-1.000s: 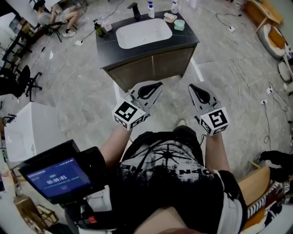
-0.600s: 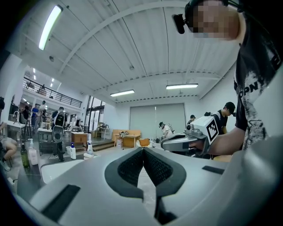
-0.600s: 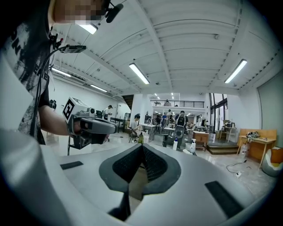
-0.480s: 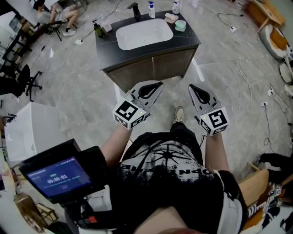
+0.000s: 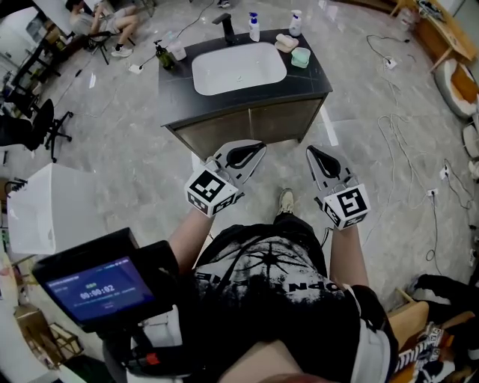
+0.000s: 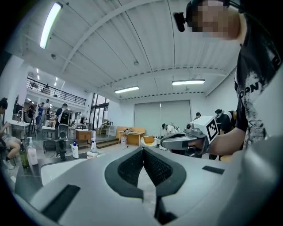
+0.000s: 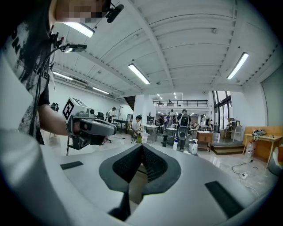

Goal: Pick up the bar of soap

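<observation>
Evidently nothing is being reached for yet. The left gripper (image 5: 254,148) and the right gripper (image 5: 314,155) are carried side by side in front of the person's chest, aimed roughly level toward the vanity counter (image 5: 179,90) and well short of its front edge. In each gripper's own view the ribbed pads meet with nothing between them. Both pairs of jaws are clenched and empty, which I judge a sensible carrying posture while the target is out of range.

The bar of soap (image 5: 285,43), pale and oblong as far as it can be made out, lies at the counter's far right corner. It sits behind the basin (image 5: 238,67), just beside a green container (image 5: 300,57) and near a pump bottle (image 5: 296,22). That is presumably its place because it is handy to the faucet (image 5: 227,28) at the counter's back edge.

Since the soap sits toward the counter's right, the right gripper looks better placed to take it. Its jaws would have to part first.
</observation>
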`<action>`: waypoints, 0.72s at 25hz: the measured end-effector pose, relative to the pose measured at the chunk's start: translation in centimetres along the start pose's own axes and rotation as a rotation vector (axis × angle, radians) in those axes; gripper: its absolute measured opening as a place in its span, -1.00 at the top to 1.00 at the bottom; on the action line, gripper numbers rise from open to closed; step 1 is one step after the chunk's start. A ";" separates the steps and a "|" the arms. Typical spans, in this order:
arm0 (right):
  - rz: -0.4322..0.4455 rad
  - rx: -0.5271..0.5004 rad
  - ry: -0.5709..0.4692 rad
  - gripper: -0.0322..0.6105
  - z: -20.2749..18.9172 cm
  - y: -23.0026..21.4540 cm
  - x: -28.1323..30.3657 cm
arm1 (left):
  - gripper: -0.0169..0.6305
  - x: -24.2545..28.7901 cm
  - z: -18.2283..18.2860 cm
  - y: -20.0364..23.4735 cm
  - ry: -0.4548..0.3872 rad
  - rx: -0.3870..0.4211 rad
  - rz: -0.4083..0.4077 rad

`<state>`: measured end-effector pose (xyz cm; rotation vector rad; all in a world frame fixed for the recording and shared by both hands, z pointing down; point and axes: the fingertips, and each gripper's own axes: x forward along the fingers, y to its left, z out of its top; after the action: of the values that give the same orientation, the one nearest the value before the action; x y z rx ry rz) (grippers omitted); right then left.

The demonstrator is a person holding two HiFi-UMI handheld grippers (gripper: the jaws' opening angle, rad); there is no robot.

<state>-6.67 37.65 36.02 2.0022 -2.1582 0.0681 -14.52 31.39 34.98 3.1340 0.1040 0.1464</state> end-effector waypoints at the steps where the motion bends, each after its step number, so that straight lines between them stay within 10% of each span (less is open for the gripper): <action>1: 0.005 0.001 -0.002 0.86 0.2 -0.6 0.1 | 0.93 0.5 0.3 0.2 0.001 -0.001 0.004; 18: 0.101 -0.010 -0.055 0.86 -0.8 -16.1 6.6 | 0.93 14.8 1.3 8.1 0.006 0.002 0.095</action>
<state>8.95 29.93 36.31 1.9105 -2.2873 0.0171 0.87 24.33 35.07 3.1417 -0.0451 0.1556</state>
